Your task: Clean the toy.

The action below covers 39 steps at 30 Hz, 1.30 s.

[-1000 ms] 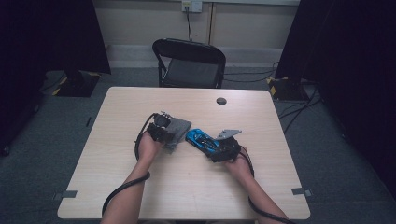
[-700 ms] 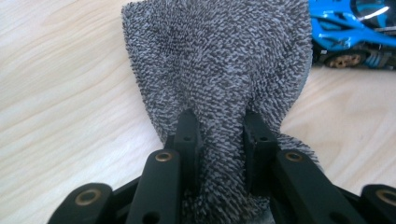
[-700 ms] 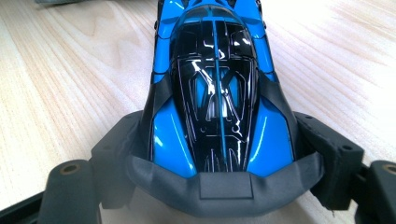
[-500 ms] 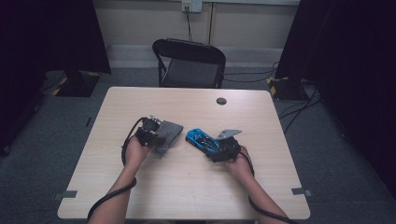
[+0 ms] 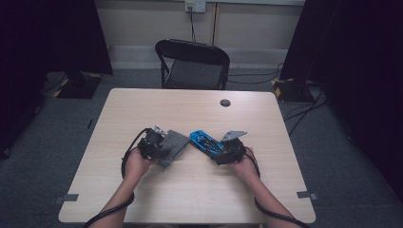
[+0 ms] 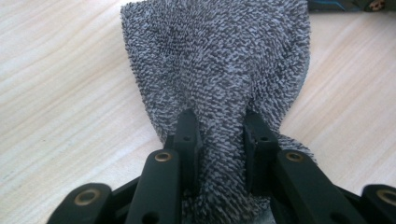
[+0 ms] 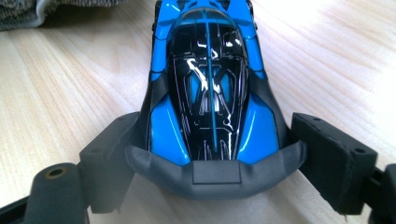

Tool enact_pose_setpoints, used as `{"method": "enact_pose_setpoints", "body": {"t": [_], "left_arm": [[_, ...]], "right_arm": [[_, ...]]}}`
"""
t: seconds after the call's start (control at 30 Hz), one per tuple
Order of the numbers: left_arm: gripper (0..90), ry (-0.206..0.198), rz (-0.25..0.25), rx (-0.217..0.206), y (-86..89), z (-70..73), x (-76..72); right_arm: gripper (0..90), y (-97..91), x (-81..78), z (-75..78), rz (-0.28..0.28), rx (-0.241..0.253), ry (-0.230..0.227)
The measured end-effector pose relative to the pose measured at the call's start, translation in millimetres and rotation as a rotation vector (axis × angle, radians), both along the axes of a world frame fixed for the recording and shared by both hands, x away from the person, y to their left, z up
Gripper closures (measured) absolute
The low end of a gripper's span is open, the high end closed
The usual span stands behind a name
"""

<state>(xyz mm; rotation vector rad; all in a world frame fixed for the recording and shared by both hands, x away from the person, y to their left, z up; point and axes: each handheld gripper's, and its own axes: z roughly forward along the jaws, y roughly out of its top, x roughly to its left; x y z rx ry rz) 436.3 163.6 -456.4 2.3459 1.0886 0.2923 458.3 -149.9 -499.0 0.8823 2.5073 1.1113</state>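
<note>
Jaws of the left gripper (image 6: pixel 217 140) clench the grey terry cloth (image 6: pixel 219 60); the right gripper (image 7: pixel 212 154), just widening, brackets the glossy blue toy car (image 7: pixel 210 79). Steady the car, wipe gently toward mid-frame.

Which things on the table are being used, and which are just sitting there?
Being used:
- grey cloth, pinched in the left gripper
- blue toy car, sitting on the table between the jaws of the right gripper, which have just been opening

Just sitting there:
- small dark round thing near the table's far edge
- black folding chair behind the table
</note>
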Motion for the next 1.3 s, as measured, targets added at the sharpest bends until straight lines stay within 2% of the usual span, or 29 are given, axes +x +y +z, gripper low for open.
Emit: {"method": "enact_pose_setpoints", "body": {"t": [0.23, 0.3, 0.37, 0.4, 0.47, 0.53, 0.6, 0.67, 0.83, 0.93, 1.0, 1.07, 1.17, 1.3], "left_arm": [[71.2, -0.003, -0.027, 0.001, -3.0, -0.3, -8.9], [71.2, -0.006, -0.037, 0.0, -4.9, 0.0, -11.6], [71.1, -0.007, -0.048, 0.003, -7.1, 0.3, -13.9], [71.1, -0.007, -0.053, 0.002, -8.4, -0.1, -15.1], [71.1, -0.005, -0.062, 0.0, -10.7, -0.6, -17.1], [71.1, -0.002, -0.071, -0.003, -13.3, -0.5, -18.7], [71.0, -0.004, -0.079, -0.004, -15.3, 0.4, -20.4], [71.0, -0.006, -0.093, -0.009, -19.2, 0.6, -23.4], [70.8, -0.007, -0.126, -0.002, -27.5, -0.2, -28.0], [70.8, 0.0, -0.14, -0.016, -31.0, -0.5, -30.7], [70.9, -0.005, -0.156, -0.01, -35.2, 0.8, -33.5], [70.9, -0.002, -0.186, -0.016, -40.9, 2.9, -36.4], [70.9, -0.007, -0.228, -0.015, -53.1, 5.9, -42.3], [70.9, -0.007, -0.271, -0.024, -66.4, 6.3, -48.1]], "right_arm": [[13.3, 3.3, -2.6, 15.9, 0.038, 0.012, -0.002], [14.1, 5.6, -2.3, 18.8, 0.033, 0.014, -0.003], [14.4, 7.0, -1.3, 22.0, 0.029, 0.045, 0.003], [15.6, 6.9, -0.9, 24.7, 0.038, 0.062, 0.006], [18.1, 8.0, 1.3, 30.6, 0.005, 0.06, -0.003], [26.3, 9.2, 6.0, 36.3, 0.001, 0.084, 0.001], [30.3, 12.3, 10.0, 38.9, -0.004, 0.072, 0.002], [34.9, 18.3, 14.6, 39.4, 0.006, 0.072, -0.002], [39.8, 30.2, 24.3, 31.8, -0.021, 0.026, 0.007], [40.0, 34.3, 26.3, 27.5, -0.015, 0.016, 0.013], [39.8, 36.6, 26.2, 25.1, -0.006, -0.007, 0.01], [39.8, 37.9, 26.3, 22.3, -0.001, -0.027, 0.015], [40.5, 37.7, 27.7, 19.4, 0.0, -0.01, 0.031], [42.9, 37.8, 27.0, 20.1, 0.007, -0.012, 0.022]]}}
